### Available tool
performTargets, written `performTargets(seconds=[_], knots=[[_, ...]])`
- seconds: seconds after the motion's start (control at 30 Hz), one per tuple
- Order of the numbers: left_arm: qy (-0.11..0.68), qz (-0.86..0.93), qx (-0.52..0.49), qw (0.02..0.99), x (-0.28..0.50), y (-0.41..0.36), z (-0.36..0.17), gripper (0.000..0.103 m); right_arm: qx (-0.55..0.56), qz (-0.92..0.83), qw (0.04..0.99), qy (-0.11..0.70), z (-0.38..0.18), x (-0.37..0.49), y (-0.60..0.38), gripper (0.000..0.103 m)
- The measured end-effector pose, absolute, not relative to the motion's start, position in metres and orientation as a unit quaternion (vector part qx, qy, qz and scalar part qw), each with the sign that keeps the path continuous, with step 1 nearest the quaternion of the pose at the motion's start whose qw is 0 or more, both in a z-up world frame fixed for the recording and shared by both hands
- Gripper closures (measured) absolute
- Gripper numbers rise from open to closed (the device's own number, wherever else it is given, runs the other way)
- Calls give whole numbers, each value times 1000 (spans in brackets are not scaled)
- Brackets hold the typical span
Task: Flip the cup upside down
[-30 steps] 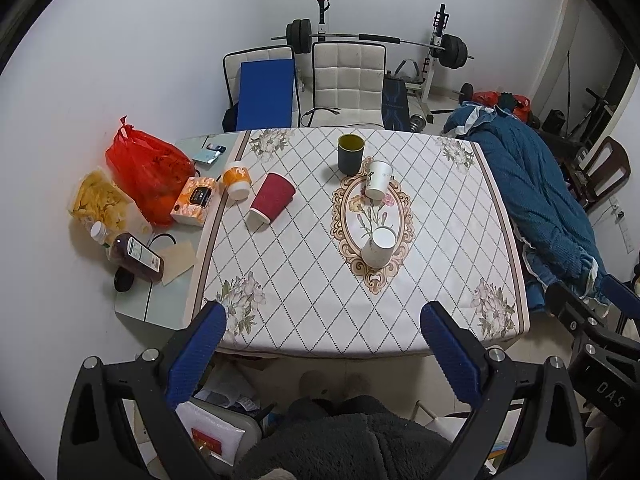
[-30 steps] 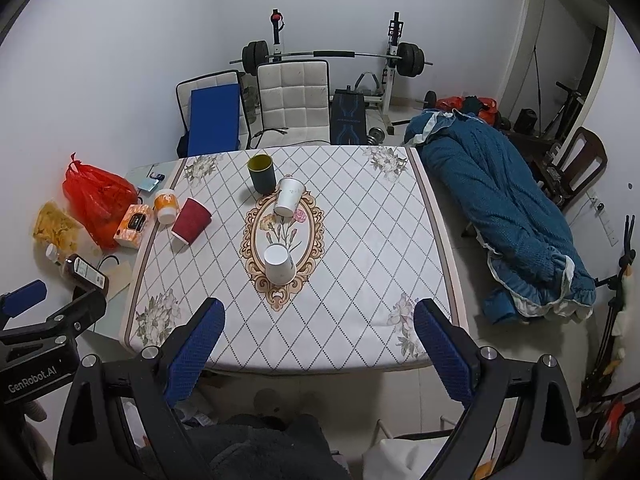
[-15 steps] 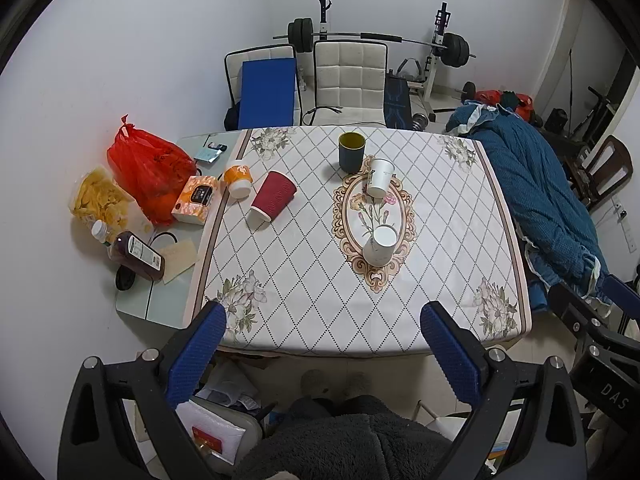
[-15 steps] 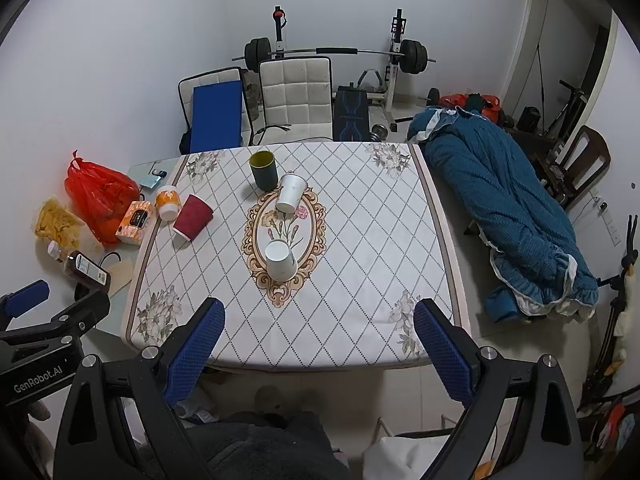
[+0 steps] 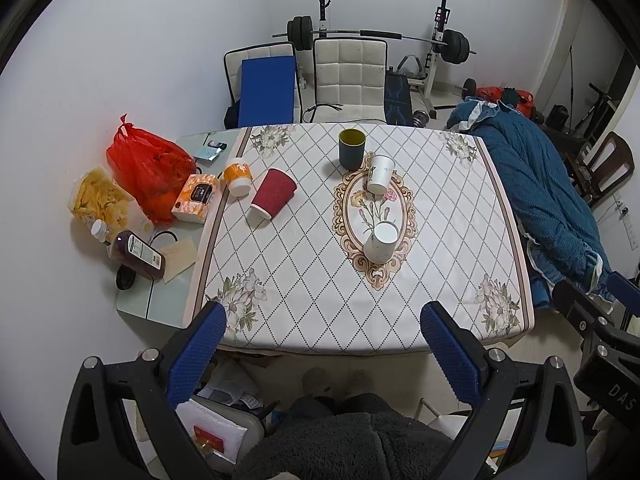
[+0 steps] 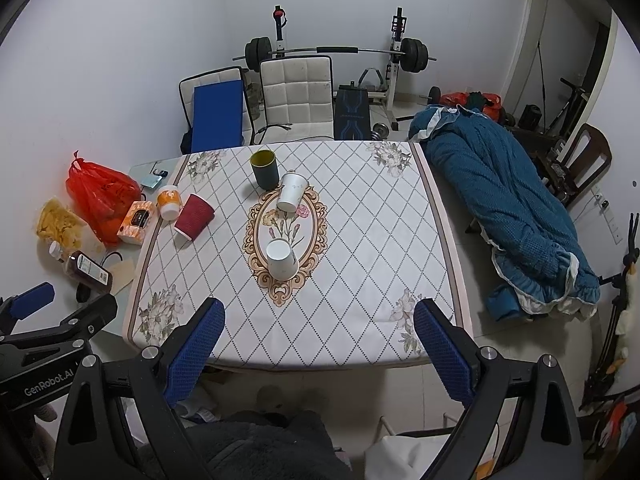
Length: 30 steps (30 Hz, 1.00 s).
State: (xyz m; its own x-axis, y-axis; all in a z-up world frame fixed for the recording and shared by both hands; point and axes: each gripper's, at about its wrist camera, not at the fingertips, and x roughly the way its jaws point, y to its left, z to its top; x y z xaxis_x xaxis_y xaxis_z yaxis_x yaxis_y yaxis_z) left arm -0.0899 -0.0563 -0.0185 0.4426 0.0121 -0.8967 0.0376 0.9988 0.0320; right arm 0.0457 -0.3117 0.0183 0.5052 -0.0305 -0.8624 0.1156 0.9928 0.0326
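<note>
Several cups stand on the table [image 5: 304, 320] [image 6: 360, 336] with a diamond-pattern cloth. A white paper cup [image 5: 381, 242] [image 6: 281, 259] stands upside down on the oval medallion near me. A second white cup [image 5: 380, 174] [image 6: 292, 192] stands upright farther back. A dark blue mug [image 5: 352, 149] [image 6: 265, 169] stands upright behind it. A red paper cup [image 5: 274, 194] [image 6: 194, 216] stands upside down at the left, next to a small orange cup [image 5: 237, 176] [image 6: 168, 201]. My left gripper [image 5: 324, 356] and right gripper [image 6: 318, 354] are open and empty, held high above the table's near edge.
A red bag [image 5: 148, 168], an orange box [image 5: 197, 197], a snack bag and a dark bottle [image 5: 138, 254] lie on the glass strip at the left. Two chairs [image 5: 348, 76] and a barbell rack stand behind the table. A blue quilt [image 6: 508, 208] lies at the right.
Both views have shifted slightly; the table sits a little lower and farther in frame. The cups have not moved and both grippers stay open.
</note>
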Motion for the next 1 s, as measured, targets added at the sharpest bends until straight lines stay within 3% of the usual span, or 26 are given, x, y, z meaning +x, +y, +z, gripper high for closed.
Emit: performTargets(seconds=[1.0], knots=[[515,-17,33,857,-91,-53,-13,3,42,-41,867,496,17,43,-310,5]])
